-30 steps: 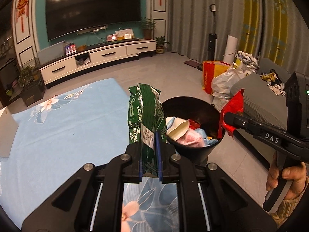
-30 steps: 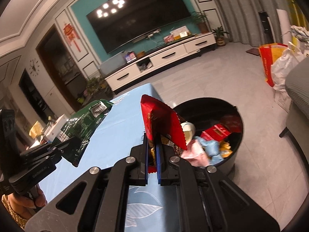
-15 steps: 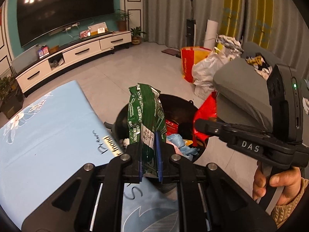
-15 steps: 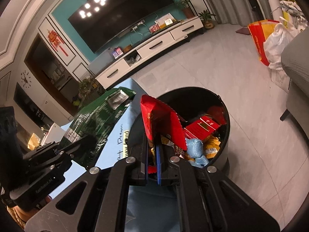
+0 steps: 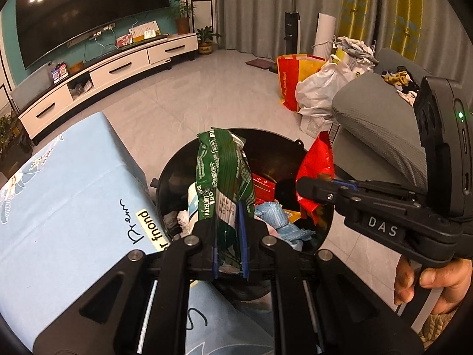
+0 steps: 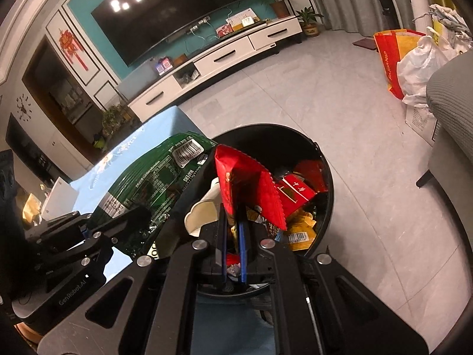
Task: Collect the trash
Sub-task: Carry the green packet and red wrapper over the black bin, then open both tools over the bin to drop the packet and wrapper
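My left gripper (image 5: 230,236) is shut on a green wafer wrapper (image 5: 224,174) and holds it upright over the round black trash bin (image 5: 177,162). My right gripper (image 6: 233,248) is shut on a red snack wrapper (image 6: 245,189) over the same bin (image 6: 295,139). The bin holds several wrappers, a red box and blue paper. In the left wrist view the right gripper (image 5: 304,188) comes in from the right with the red wrapper (image 5: 317,165). In the right wrist view the left gripper (image 6: 124,222) holds the green wrapper (image 6: 153,180) at the left.
A table with a light blue cloth (image 5: 59,195) stands left of the bin. A grey sofa (image 5: 378,136) is at the right, with bags (image 5: 319,88) behind it. A white TV cabinet (image 5: 112,71) lines the far wall across open tiled floor.
Both grippers have moved from beside the table to over the bin, still holding their wrappers. The bin now sits directly beneath both wrappers.
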A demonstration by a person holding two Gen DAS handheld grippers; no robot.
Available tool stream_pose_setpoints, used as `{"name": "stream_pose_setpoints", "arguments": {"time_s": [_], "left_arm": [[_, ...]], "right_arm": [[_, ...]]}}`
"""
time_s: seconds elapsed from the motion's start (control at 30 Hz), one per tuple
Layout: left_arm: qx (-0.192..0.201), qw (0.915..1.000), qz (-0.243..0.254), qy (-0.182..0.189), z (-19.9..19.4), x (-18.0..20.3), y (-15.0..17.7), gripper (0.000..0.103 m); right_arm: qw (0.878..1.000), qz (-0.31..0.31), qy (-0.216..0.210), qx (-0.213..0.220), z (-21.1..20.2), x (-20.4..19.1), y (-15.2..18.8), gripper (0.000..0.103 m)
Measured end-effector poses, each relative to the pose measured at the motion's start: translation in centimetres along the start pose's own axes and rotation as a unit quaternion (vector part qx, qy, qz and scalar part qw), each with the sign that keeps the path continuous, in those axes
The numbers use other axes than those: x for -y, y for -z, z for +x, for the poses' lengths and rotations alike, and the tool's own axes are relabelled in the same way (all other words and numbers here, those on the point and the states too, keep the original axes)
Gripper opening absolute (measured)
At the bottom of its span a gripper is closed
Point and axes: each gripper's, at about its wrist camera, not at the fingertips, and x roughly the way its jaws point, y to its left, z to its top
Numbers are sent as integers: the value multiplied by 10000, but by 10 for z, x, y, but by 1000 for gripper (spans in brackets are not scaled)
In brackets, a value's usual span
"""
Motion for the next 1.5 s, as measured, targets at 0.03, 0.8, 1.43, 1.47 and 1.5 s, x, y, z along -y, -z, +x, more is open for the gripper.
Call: {"name": "stream_pose_setpoints", "arguments": {"time_s": [0.03, 0.8, 1.43, 1.47, 1.5], "left_arm": [[-15, 10000, -4, -1, 2, -1, 0, 12], [-358, 9993, -28, -65, 41, -12, 0, 12], [-637, 9979, 3, -151, 66, -10, 0, 12], [-659, 9977, 1, -167, 67, -11, 0, 12], [-684, 9975, -5, -162, 68, -11, 1, 12]], "right_arm": [[10000, -30, 18, -27, 2, -1, -1, 7], [9962, -400, 494, -596, 46, -4, -7, 7], [9926, -583, 637, -859, 67, -7, -10, 7], [9925, -583, 641, -863, 67, -7, -11, 7], [9924, -579, 647, -870, 68, -7, -11, 8]]}}
